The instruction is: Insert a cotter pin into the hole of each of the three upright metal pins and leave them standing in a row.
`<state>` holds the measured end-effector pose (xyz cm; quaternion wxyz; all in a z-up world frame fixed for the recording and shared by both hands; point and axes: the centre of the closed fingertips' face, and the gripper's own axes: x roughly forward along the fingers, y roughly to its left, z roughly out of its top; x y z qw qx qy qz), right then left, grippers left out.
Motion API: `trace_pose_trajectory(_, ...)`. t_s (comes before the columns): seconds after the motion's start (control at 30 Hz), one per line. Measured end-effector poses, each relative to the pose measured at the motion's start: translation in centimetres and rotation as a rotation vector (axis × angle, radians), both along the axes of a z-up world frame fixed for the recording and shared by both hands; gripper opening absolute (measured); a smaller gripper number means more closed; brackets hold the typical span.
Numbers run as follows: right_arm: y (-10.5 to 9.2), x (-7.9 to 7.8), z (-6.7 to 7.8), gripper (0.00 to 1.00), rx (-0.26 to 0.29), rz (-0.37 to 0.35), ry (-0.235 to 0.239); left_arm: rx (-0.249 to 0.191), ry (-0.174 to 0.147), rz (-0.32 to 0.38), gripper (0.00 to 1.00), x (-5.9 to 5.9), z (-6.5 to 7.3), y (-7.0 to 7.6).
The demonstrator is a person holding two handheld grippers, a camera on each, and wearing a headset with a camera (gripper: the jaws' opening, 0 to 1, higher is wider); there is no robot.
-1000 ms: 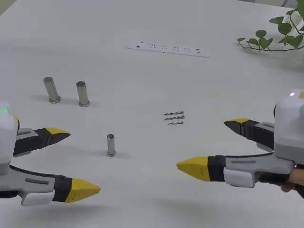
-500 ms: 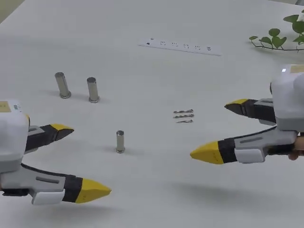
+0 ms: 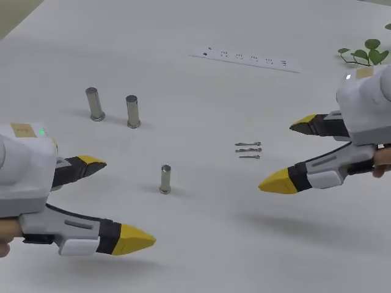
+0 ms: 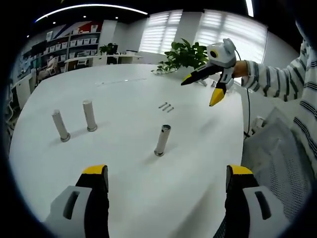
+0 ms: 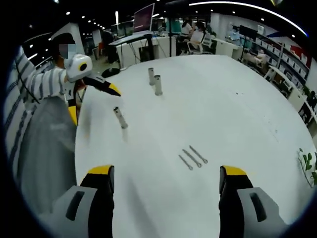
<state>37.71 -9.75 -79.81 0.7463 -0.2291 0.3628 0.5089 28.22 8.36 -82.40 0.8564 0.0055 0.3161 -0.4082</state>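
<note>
Three upright metal pins stand on the white table: two side by side at the back left (image 3: 93, 104) (image 3: 132, 111) and one alone nearer me (image 3: 165, 179). Three small cotter pins (image 3: 248, 150) lie together right of centre. My left gripper (image 3: 116, 198) hovers open at the lower left, short of the lone pin (image 4: 162, 140). My right gripper (image 3: 292, 152) hangs open at the right, just beside the cotter pins (image 5: 192, 157). Neither holds anything.
A white power strip (image 3: 252, 60) lies flat at the back of the table. A green plant (image 3: 365, 52) sits at the far right edge. Open tabletop (image 3: 208, 232) stretches between the two grippers.
The head camera has shifted, so the whole scene sits further right. My right gripper has risen and tilted a little. The pins and cotter pins have not moved.
</note>
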Motion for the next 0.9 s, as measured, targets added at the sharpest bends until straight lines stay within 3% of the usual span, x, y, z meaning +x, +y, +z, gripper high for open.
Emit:
trace_pose_trajectory(0.17,0.5,0.2,-0.8,0.84,-0.012,0.032,0.026,-0.006,0.003,0.009,0.99,0.0,0.1,0.1)
trace_pose_trajectory(0.3,0.8,0.0,-2.0,0.81,-0.059,0.084,0.044,-0.012,0.005,0.012,0.99,0.0,0.1,0.1)
trace_pose_trajectory(0.47,1.0,0.2,-2.9,0.74,-0.098,0.124,0.045,-0.011,0.003,0.003,0.99,0.0,0.1,0.0)
trace_pose_trajectory(0.57,1.0,0.5,-3.4,0.66,-0.118,0.137,0.040,0.012,-0.018,0.004,0.99,0.1,0.1,0.1)
trace_pose_trajectory(0.67,0.5,0.8,-4.3,0.62,-0.185,0.179,0.036,0.001,-0.005,0.004,0.99,-0.1,0.0,0.1)
trace_pose_trajectory(0.9,1.3,0.8,-5.0,0.58,-0.209,0.234,0.040,0.005,-0.011,-0.001,0.99,-0.2,0.0,0.6)
